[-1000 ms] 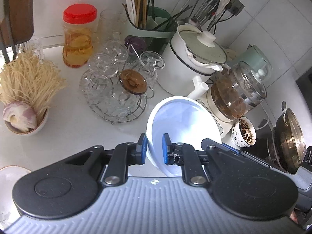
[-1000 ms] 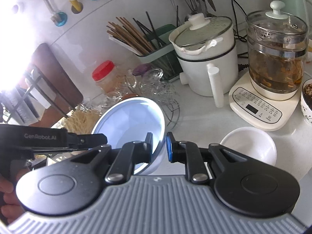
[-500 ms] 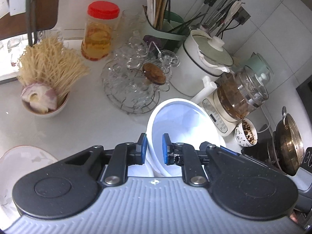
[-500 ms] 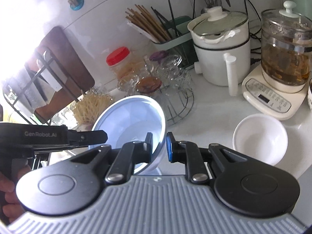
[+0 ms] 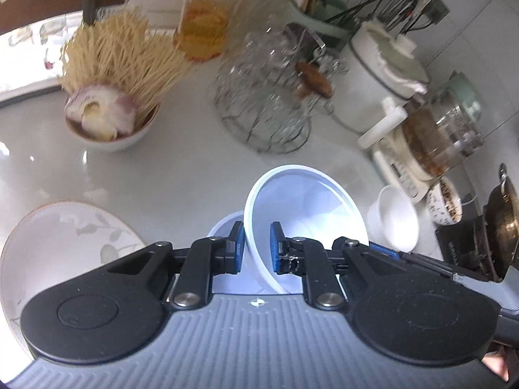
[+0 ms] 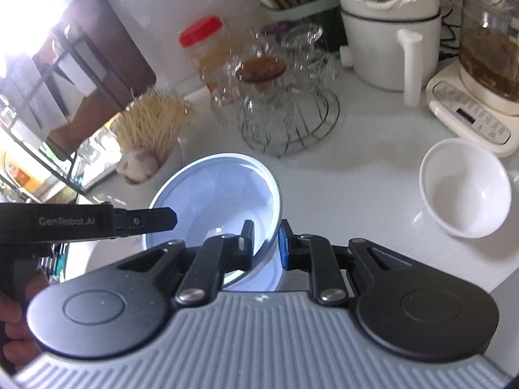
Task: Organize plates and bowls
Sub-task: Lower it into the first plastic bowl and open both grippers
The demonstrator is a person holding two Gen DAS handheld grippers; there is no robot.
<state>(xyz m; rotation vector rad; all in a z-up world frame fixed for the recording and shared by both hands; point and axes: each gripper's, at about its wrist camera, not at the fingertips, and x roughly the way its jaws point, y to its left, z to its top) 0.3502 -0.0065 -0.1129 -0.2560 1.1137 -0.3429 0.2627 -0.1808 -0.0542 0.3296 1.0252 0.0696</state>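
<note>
Both grippers hold one pale blue bowl (image 5: 308,214) by opposite rims, tilted above the white counter. My left gripper (image 5: 256,249) is shut on its near rim. My right gripper (image 6: 266,243) is shut on the same blue bowl (image 6: 214,194). The left gripper's body (image 6: 97,223) shows at the left of the right wrist view. A second pale blue bowl (image 5: 227,227) sits under the held one. A small white bowl (image 6: 464,188) stands on the counter to the right, also in the left wrist view (image 5: 395,223). A flower-patterned plate (image 5: 61,243) lies at the left.
A wire rack of glass cups (image 5: 262,110) stands behind. A bowl of dry noodles and onion (image 5: 110,103) is at the left. A red-lidded jar (image 5: 207,16), white pot (image 6: 386,26), glass kettle on its base (image 6: 480,74), a patterned cup (image 5: 444,201) and a metal pot (image 5: 502,223) crowd the back and right.
Both grippers have pulled back and down with the blue bowl. The second blue bowl beneath and the patterned plate have come into view; the white bowl now shows in the left view.
</note>
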